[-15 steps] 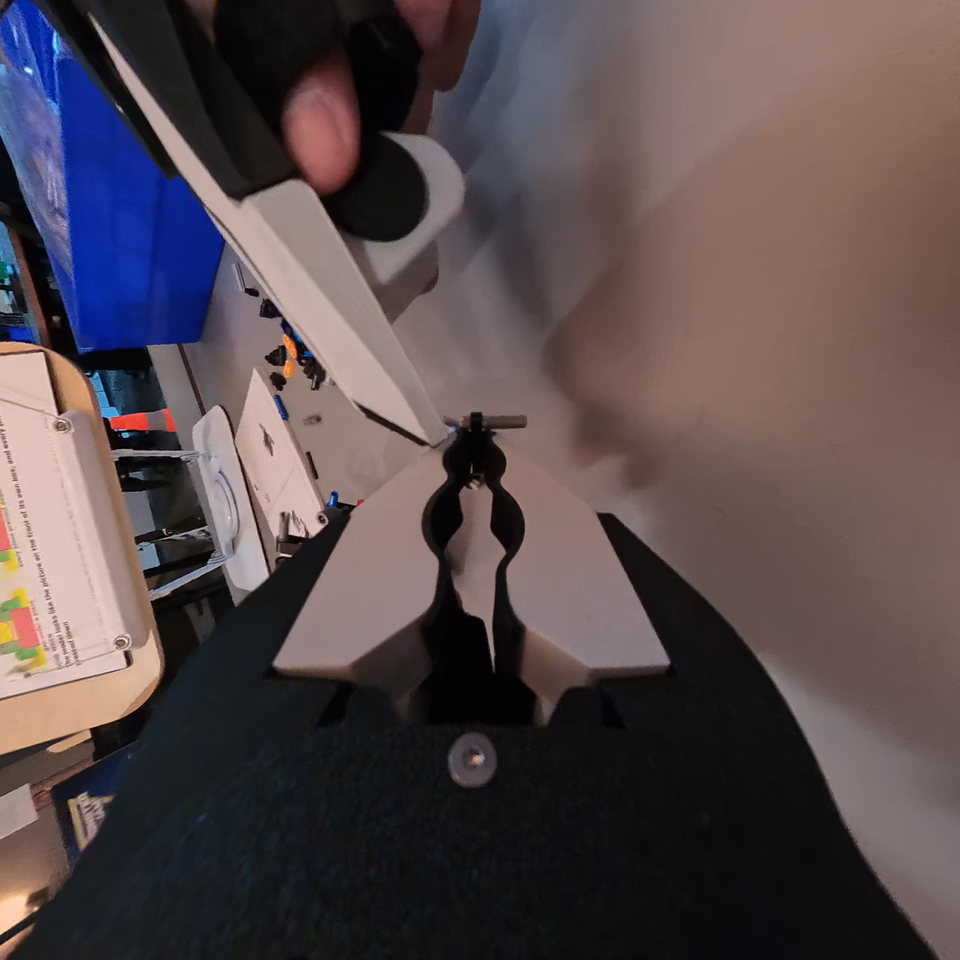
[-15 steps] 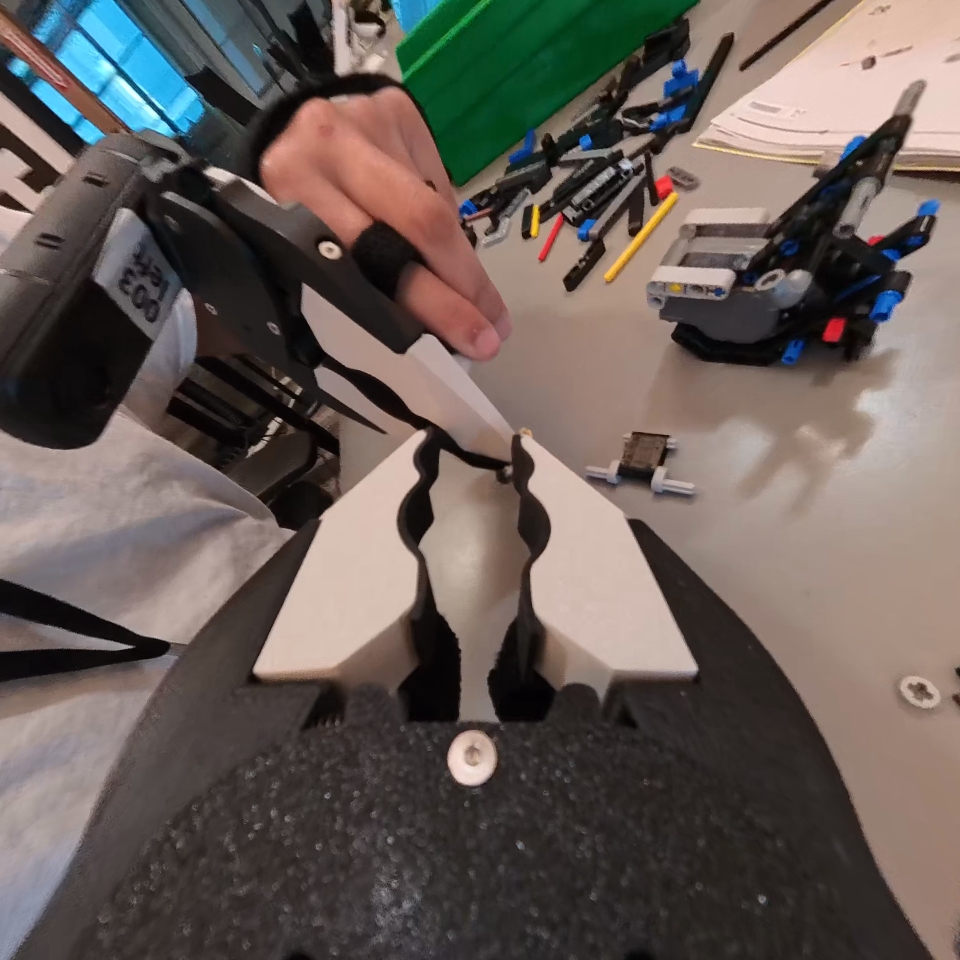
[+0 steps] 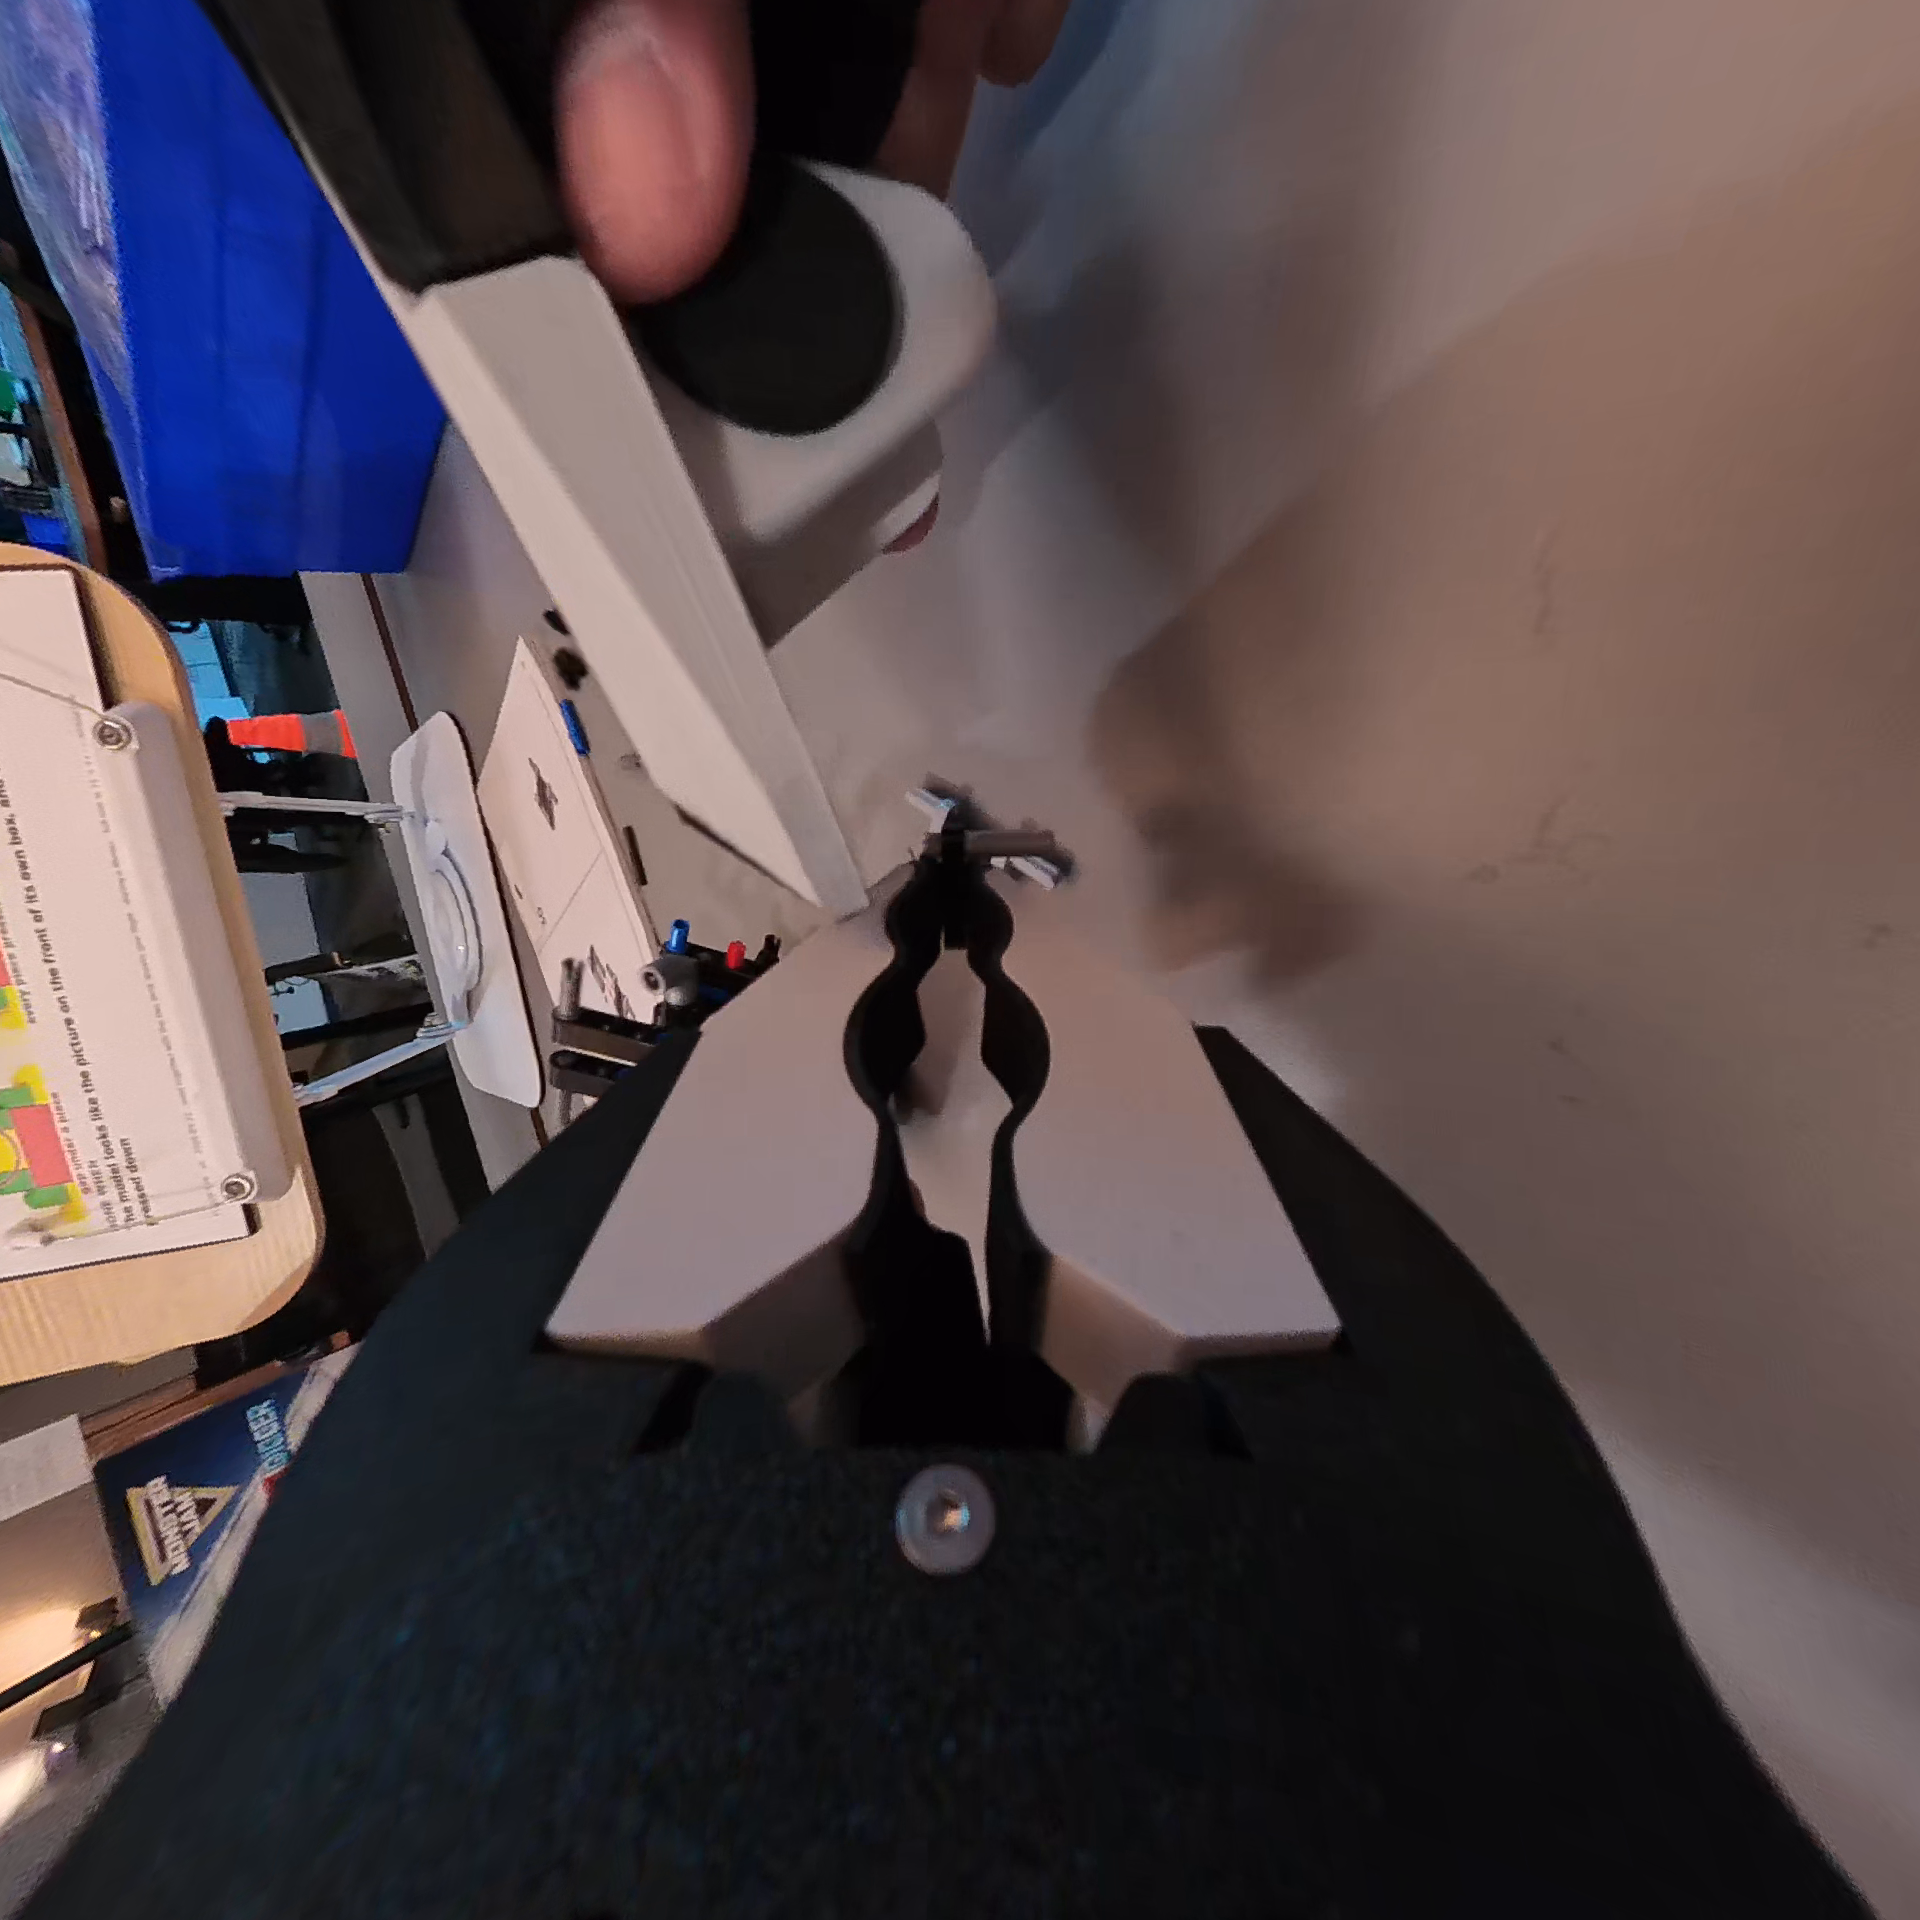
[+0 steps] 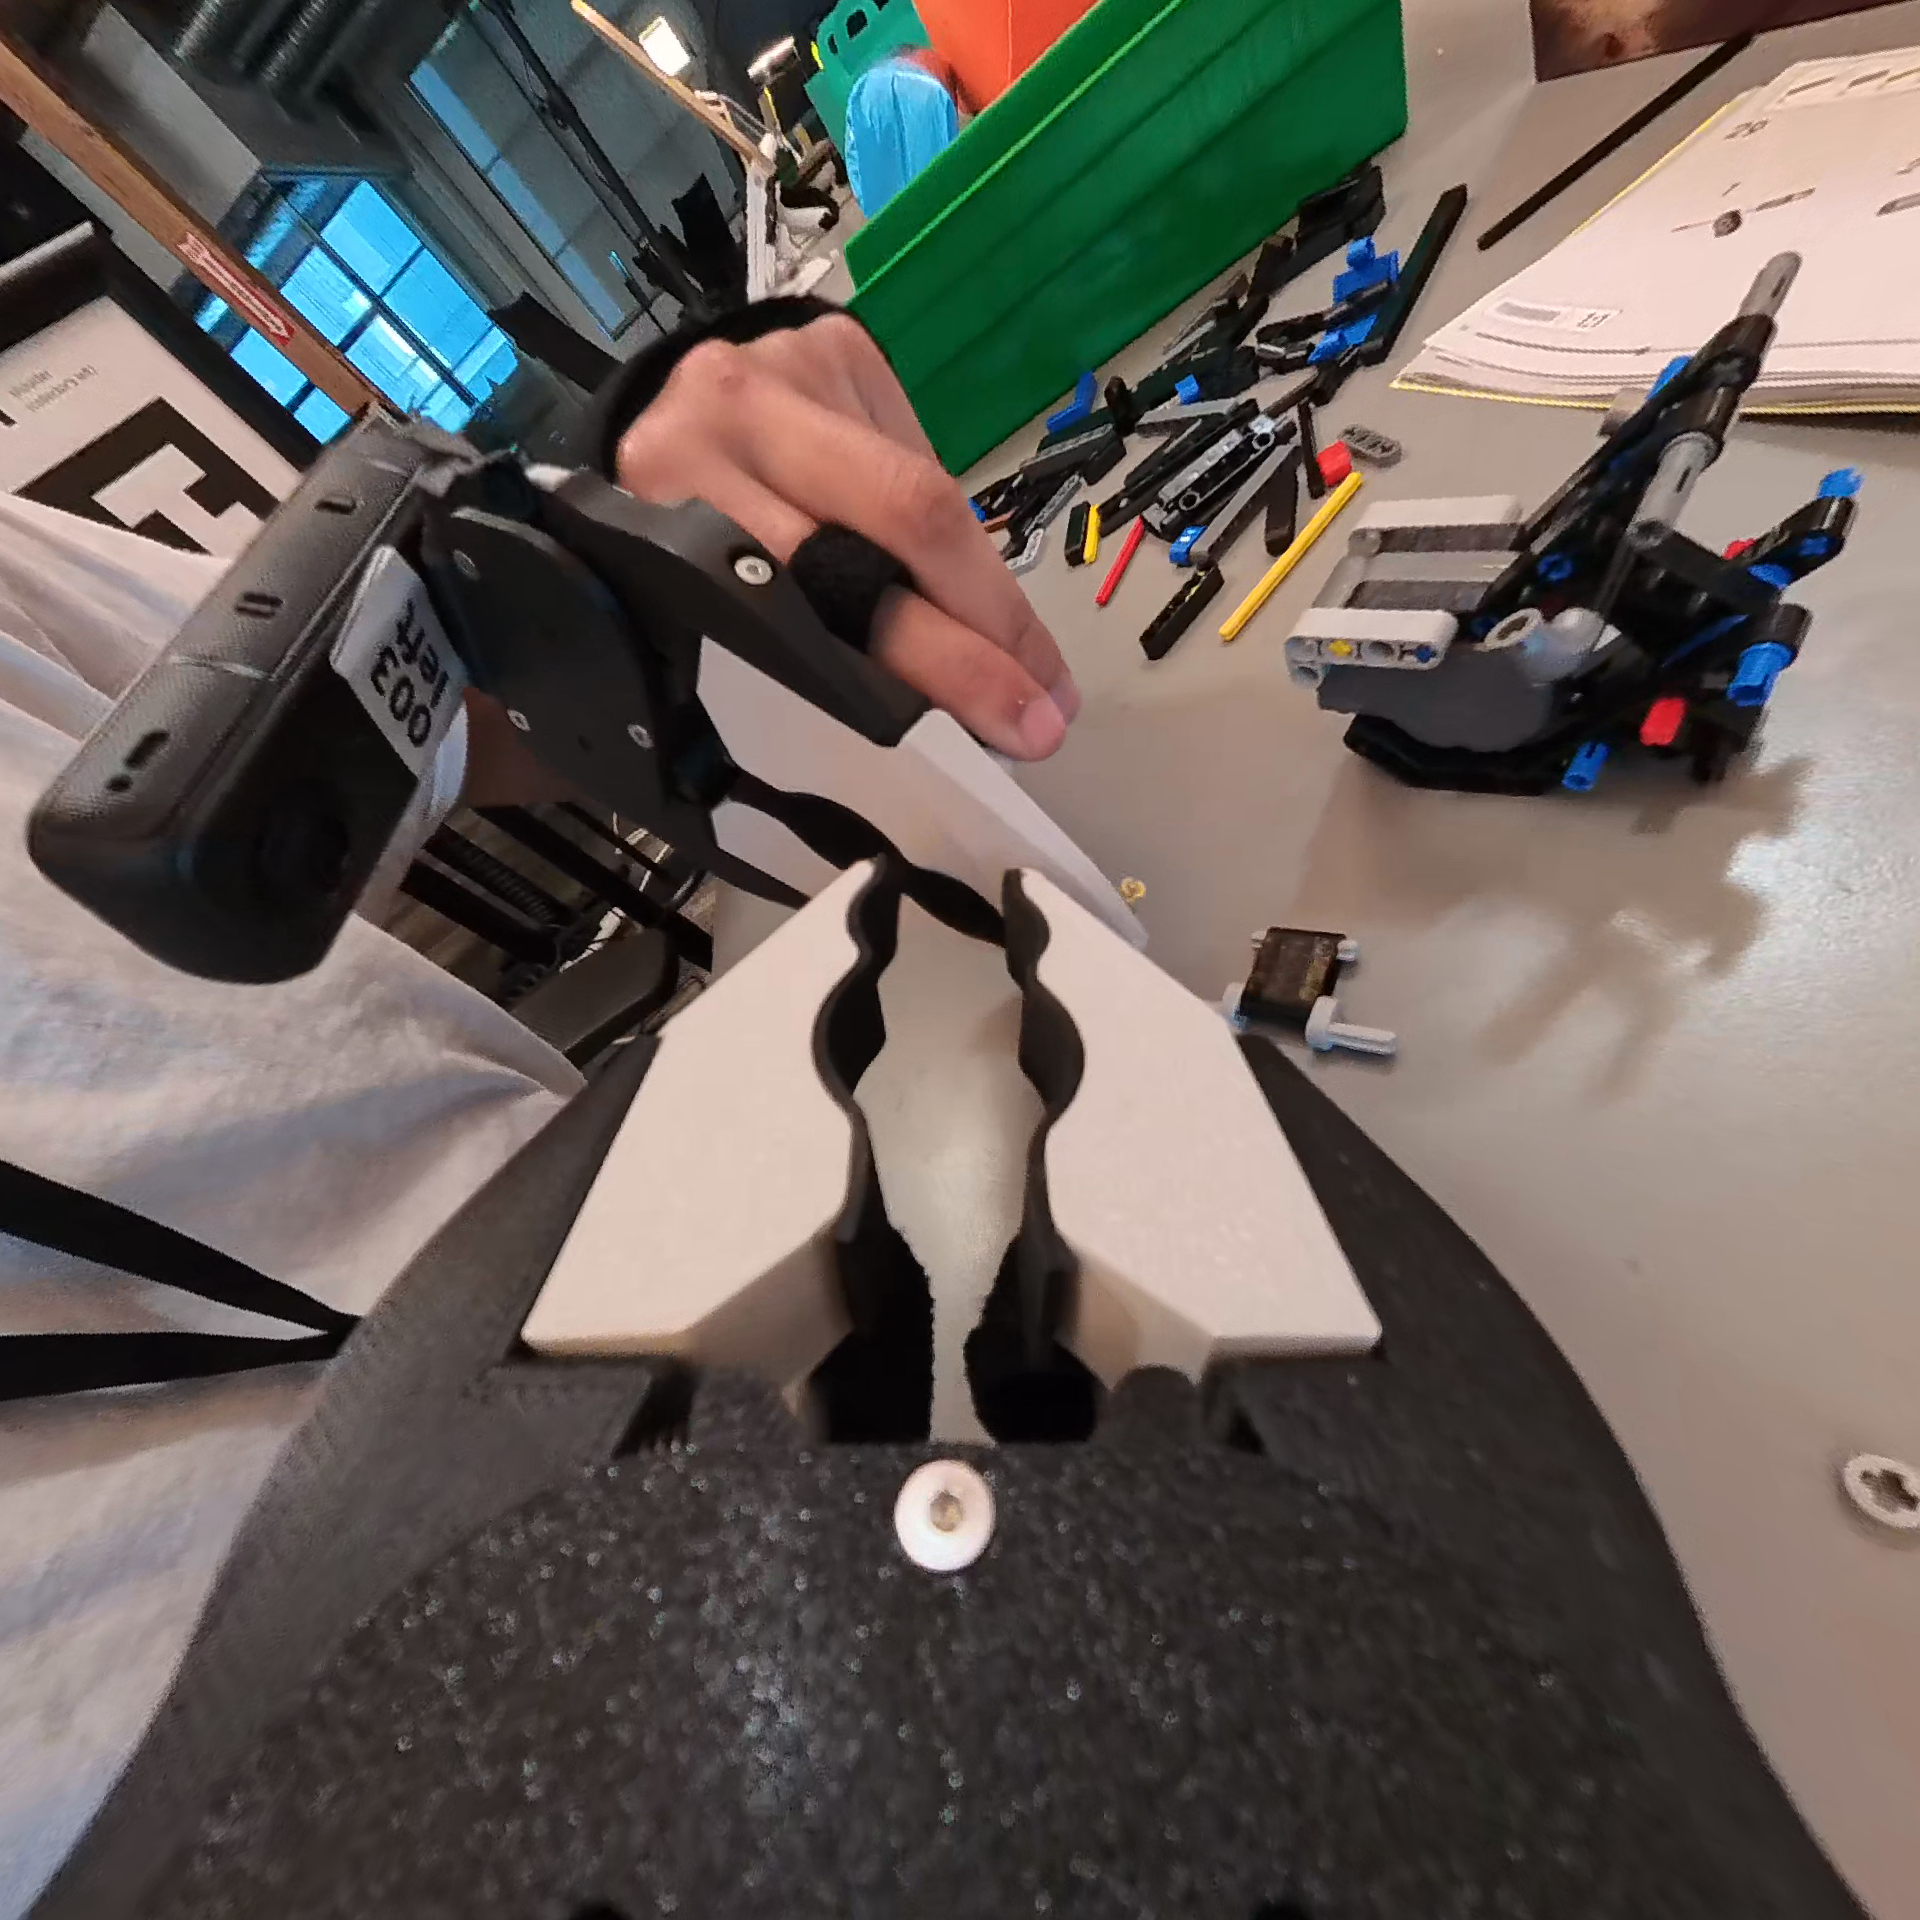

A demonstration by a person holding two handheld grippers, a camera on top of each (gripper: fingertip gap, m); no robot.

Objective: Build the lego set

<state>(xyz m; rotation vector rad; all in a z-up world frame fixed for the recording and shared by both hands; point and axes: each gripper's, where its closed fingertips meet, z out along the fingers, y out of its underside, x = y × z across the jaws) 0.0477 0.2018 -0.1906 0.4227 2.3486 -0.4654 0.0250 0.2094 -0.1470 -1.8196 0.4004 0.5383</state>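
My left gripper is shut on a small black piece with a short grey axle at its tips, held over the grey table. My right gripper is open and empty. Its two tips sit on either side of the left gripper's black pad. The left gripper comes in from the left in a person's hand, and the piece it holds is hidden there. A small black piece with light grey pins lies on the table just beyond. The partly built black, grey and blue model stands farther right.
A pile of loose black, blue, yellow and red parts lies in front of a green bin. An instruction booklet lies at the back right. A screw head sits in the table near the right edge. A blue box stands at the left. The gap from one gripper's tips to the other's is roughly 5 cm.
The right gripper has come closer to the left gripper and looks larger in the left wrist view. The left gripper stays shut on its piece. The small pinned piece now shows behind the left tips.
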